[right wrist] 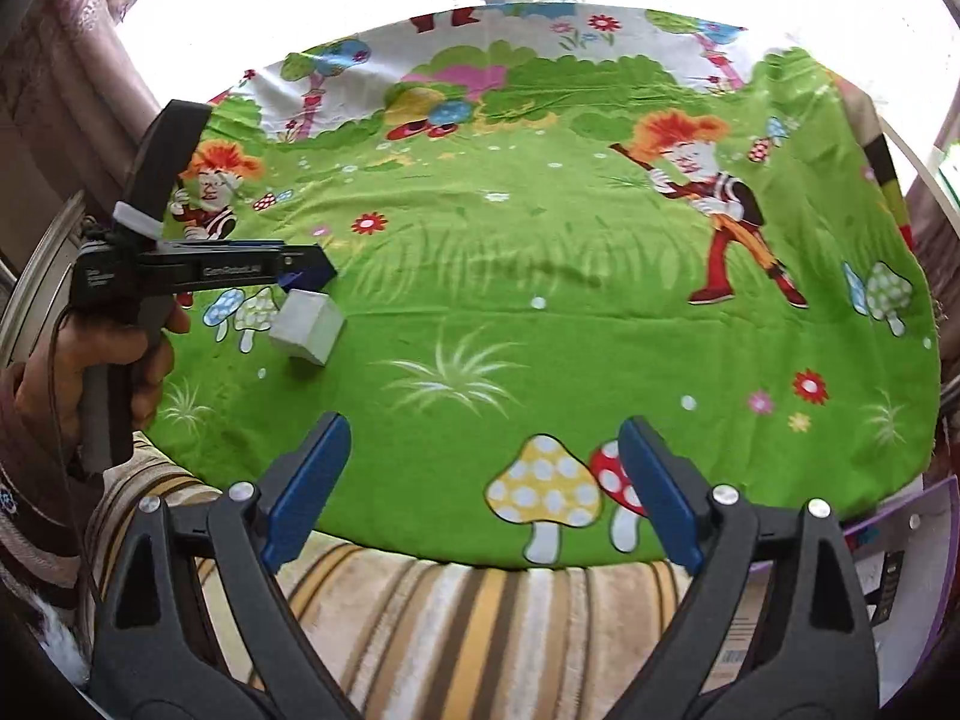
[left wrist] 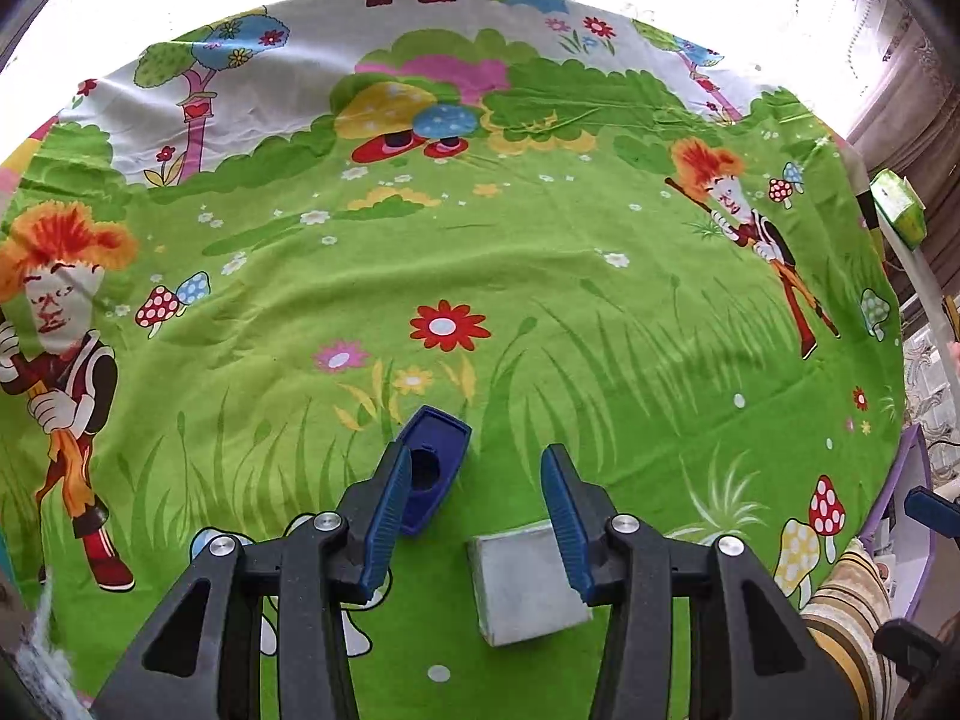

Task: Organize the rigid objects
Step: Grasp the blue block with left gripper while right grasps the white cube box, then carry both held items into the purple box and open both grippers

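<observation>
A dark blue hollow cap-like piece (left wrist: 435, 456) lies on the green cartoon tablecloth (left wrist: 540, 300), partly hidden behind one blue pad of my left gripper (left wrist: 478, 456). A white block (left wrist: 528, 582) rests on the cloth just below that gripper, its right edge under the other pad. The jaws stand apart and neither pad presses on anything. In the right wrist view a hand holds the left gripper (right wrist: 312, 270) over the white block (right wrist: 309, 330), with the blue piece (right wrist: 294, 282) at its tips. My right gripper (right wrist: 483, 423) is wide open and empty above the table's near edge.
A striped brown-and-yellow fabric (right wrist: 480, 618) lies below the table's near edge. A purple-rimmed box (right wrist: 900, 540) stands at the right, beside the table. A green packet (left wrist: 897, 210) sits past the far right edge. Bright curtained windows run behind the table.
</observation>
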Motion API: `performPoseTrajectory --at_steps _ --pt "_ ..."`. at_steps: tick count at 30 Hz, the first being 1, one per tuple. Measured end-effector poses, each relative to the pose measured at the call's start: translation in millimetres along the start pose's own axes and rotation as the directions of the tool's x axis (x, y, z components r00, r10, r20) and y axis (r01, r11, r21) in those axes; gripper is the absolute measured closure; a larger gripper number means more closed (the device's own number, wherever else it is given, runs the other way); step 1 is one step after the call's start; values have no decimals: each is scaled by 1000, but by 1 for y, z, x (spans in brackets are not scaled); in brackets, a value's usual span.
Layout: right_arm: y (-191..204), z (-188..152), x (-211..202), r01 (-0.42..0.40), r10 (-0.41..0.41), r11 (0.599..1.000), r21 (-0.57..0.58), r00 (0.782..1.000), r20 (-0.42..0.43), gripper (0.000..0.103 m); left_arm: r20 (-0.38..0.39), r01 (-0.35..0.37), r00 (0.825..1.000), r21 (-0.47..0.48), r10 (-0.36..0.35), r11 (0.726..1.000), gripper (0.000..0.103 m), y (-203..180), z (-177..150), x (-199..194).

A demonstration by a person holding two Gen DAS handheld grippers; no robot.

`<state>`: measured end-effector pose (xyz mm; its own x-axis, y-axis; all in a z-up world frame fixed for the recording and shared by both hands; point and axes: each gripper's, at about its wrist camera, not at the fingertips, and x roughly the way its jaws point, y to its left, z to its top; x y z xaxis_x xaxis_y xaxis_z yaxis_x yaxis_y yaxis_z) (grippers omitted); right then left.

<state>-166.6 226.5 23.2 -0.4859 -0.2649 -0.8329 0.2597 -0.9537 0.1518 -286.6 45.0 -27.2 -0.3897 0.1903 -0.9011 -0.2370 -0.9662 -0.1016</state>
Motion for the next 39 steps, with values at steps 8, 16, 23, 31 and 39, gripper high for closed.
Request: performPoseTrajectory --at_steps 8,16,23,31,39 --pt "54 18 60 -43 36 996 -74 995 -97 9 -33 -20 999 51 22 999 57 16 3 20" --pt "85 33 113 -19 5 994 -105 991 -134 9 -35 16 999 18 -16 1000 75 37 -5 25" --pt "92 46 138 35 -46 995 -91 992 -117 10 25 30 999 -64 -28 997 75 54 -7 5" --pt "78 39 127 61 -71 995 -81 990 -123 59 99 42 994 -62 -35 997 75 28 -15 -34" --pt "6 -8 30 158 -158 987 8 987 -41 59 148 145 977 59 -152 988 75 -73 -48 -83"
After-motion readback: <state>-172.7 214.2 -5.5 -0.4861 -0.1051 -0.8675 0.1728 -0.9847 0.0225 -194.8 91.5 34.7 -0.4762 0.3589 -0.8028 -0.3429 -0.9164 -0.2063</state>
